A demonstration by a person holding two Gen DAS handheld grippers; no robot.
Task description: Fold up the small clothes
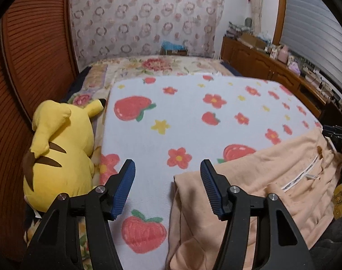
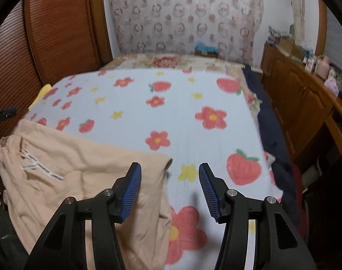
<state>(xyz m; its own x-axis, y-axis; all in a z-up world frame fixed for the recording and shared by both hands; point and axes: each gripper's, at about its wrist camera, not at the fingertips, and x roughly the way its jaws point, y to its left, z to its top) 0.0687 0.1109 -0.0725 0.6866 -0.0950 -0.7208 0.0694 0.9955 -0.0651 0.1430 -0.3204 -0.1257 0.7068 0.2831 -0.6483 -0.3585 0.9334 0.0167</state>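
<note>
The peach cotton garment [image 1: 249, 180] lay on the strawberry-print blanket [image 1: 182, 117] at the bed's near edge. Both the left gripper [image 1: 167, 168] and right gripper [image 2: 169, 171] had released fingers, empty; each should pinch a near corner squarely.

From my left wrist view, the peach garment [image 1: 249, 191] runs off the bottom edge and under my left tool's [image 1: 167, 187] right finger, so I can't see its near hem. The yellow plush toy [image 1: 58, 153] lies face away; its front is hidden. In the right wrist view the blanket [image 2: 171, 112] pattern is smeared with blur, and the garment label [image 2: 42, 168] print is too small to read. Clutter on the cabinet top [image 2: 324, 67] is indistinct.
</note>
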